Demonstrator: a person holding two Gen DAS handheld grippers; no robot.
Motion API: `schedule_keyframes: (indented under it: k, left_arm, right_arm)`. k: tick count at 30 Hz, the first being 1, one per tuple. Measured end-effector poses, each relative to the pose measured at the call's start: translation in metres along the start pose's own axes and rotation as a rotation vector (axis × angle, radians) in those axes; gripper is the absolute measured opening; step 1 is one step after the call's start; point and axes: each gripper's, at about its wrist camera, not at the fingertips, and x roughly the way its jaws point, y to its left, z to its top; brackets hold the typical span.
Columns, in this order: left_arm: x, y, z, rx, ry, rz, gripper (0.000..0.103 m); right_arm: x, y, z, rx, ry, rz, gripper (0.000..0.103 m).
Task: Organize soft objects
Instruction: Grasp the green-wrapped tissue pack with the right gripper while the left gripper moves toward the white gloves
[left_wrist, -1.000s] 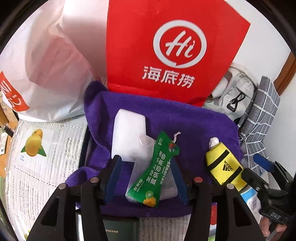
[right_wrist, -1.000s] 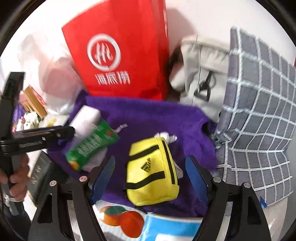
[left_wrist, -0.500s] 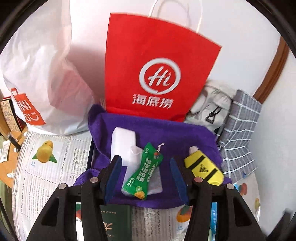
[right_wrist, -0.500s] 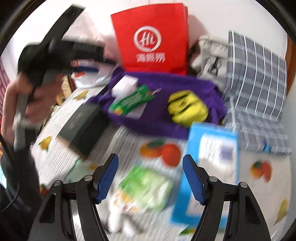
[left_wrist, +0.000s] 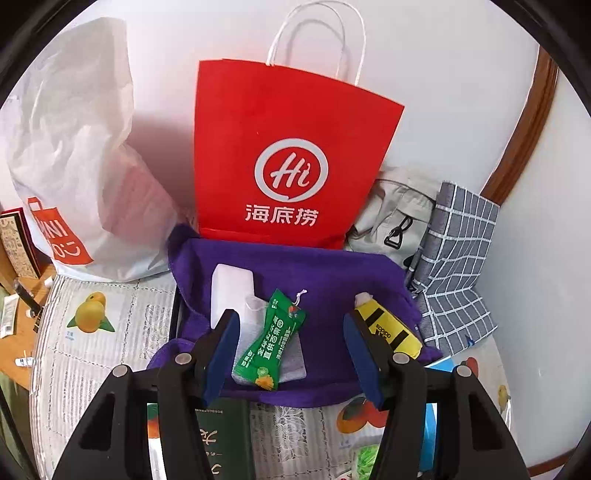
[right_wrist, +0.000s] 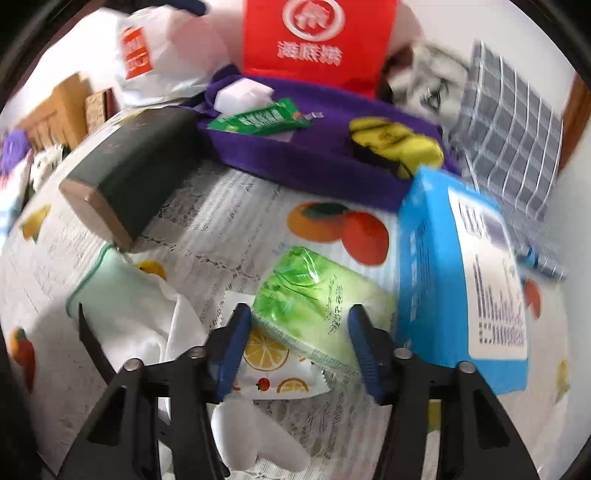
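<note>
Only right wrist shows green tissue pack (right_wrist: 317, 306), right hand-held gripper (right_wrist: 299, 347) straddling

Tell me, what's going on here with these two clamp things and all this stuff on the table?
A person is sorting soft items with a handheld gripper in each hand. The purple towel already holds a white sponge, a green packet and a yellow pouch. The left gripper hangs open over that pile, holding nothing. The right gripper is open around a green tissue pack on the tablecloth, seemingly about to pick it up. A blue box sits beside it.
</note>
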Motion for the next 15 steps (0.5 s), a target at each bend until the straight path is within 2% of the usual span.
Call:
schedule_keyframes:
  k: [1,5,8,12,15]
  left_arm:
    - [-0.002,0.001,0.000,-0.003,-0.004,-0.001,0.059]
    - [-0.009,0.000,0.000,-0.001,-0.018,0.009,0.059]
    - [-0.019,0.000,-0.002,0.000,-0.032,0.011,0.059]
    - [-0.036,-0.006,-0.013,0.061,-0.065,0.050,0.059]
    - [-0.043,-0.003,-0.036,0.077,-0.035,0.076,0.059]
  right_arm:
    - [-0.003,-0.002,0.000,0.010,-0.005,0.016,0.042]
    - [-0.030,-0.017,-0.004,0.099,-0.046,0.110,0.041]
    - [-0.055,-0.021,-0.010,0.123,-0.080,0.117,0.041]
    - [-0.084,-0.021,-0.024,0.127,-0.090,0.129,0.041]
    - [-0.106,-0.019,-0.042,0.107,-0.105,0.131,0.041]
